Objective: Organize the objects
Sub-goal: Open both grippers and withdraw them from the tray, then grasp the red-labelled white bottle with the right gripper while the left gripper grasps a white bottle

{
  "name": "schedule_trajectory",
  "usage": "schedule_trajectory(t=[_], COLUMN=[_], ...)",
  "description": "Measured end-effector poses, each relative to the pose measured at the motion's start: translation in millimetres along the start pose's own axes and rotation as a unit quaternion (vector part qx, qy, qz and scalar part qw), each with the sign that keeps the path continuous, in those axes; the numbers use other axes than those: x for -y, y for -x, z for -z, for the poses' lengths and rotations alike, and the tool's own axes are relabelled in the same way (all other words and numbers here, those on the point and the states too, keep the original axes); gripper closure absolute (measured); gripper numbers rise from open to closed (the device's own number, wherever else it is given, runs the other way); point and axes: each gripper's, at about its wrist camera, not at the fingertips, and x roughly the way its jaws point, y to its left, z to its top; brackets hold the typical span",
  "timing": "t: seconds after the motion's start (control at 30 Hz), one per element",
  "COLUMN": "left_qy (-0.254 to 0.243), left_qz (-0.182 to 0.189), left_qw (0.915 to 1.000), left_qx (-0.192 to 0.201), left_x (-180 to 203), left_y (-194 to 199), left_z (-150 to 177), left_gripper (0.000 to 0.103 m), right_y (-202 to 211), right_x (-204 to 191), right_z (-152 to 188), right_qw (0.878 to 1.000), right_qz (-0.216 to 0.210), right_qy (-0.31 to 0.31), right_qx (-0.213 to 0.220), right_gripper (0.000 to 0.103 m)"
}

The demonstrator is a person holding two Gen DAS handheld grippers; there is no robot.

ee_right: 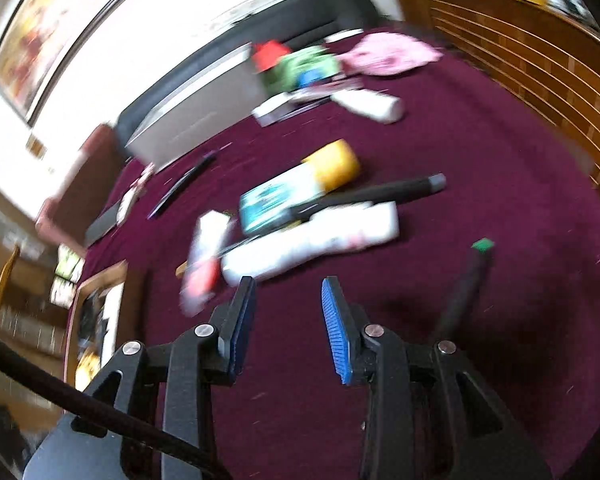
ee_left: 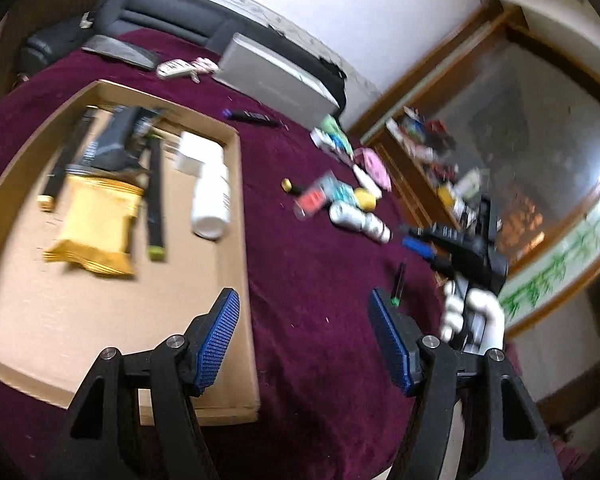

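on my left the cardboard box (ee_left: pixel 236 240) already holds a yellow snack bag (ee_left: pixel 96 224), a white bottle (ee_left: pixel 212 196) and some dark sticks. my left tool (ee_left: pixel 304 340) is spread with nothing between its pads. the loose pile (ee_left: pixel 340 200) waits mid-counter (ee_left: pixel 320 280) and a black pen (ee_left: pixel 398 284) lies nearer. my right tool (ee_right: pixel 288 324) is parted, empty, over the pile. i'd judge roughly half remains.

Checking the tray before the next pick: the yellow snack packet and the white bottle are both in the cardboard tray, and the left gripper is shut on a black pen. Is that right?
Not quite. The left gripper is open and holds nothing, as the left wrist view shows. The yellow snack packet and white bottle do lie in the cardboard tray.
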Motion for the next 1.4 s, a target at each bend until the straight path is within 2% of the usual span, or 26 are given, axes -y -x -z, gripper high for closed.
schedule_trajectory(t=[0.13,0.3,0.4,0.43,0.53,0.6,0.67,0.83,0.97,1.1,1.13,1.27,1.4], left_qy=[-0.016,-0.017,-0.019,-0.021,-0.027,-0.030,-0.032,-0.049,-0.049,-0.049,-0.054,-0.064,-0.057], left_qz=[-0.007,-0.024,-0.031,-0.033,-0.035,-0.037,-0.039,-0.049,-0.054,-0.067,-0.074,-0.090,-0.096], left_qw=[0.9996,0.9989,0.9985,0.9984,0.9981,0.9978,0.9974,0.9957,0.9958,0.9955,0.9950,0.9932,0.9922], left_qx=[-0.023,-0.036,-0.040,-0.041,-0.043,-0.047,-0.052,-0.062,-0.056,-0.045,-0.041,-0.037,-0.055], left_x=[16,23,26,27,30,31,32,41,46,53,57,72,82], left_y=[-15,-27,-33,-34,-36,-41,-47,-62,-67,-75,-79,-104,-151], left_z=[5,7,7,7,6,5,5,3,-4,-16,-20,-36,-53], left_gripper=[0.042,0.042,0.042,0.042,0.042,0.042,0.042,0.042,0.042,0.042,0.043,0.043,0.043], right_y=[-7,-29,-50,-54,-63,-62,-57,-38,-38,-49,-51,-36,-20], right_x=[28,40,40,39,31,23,19,15,1,-16,-17,-6,20], right_z=[-19,-48,-61,-61,-50,-33,-21,-7,15,31,33,36,36], right_qw=[1.000,0.999,0.999,1.000,0.997,0.989,0.980,0.988,0.985,0.987,0.987,0.993,0.997], right_qz=[0.007,0.034,0.035,0.027,-0.032,-0.101,-0.144,-0.099,-0.112,-0.036,-0.028,-0.019,-0.009], right_qy=[-0.028,-0.020,0.000,0.002,0.013,0.022,0.029,0.070,0.087,0.126,0.130,0.109,0.074], right_qx=[0.007,0.017,-0.005,-0.014,-0.062,-0.106,-0.131,-0.095,-0.100,-0.090,-0.088,-0.043,0.002], right_gripper=[0.071,0.071,0.071,0.071,0.068,0.068,0.068,0.065,0.064,0.064,0.068,0.071,0.071])
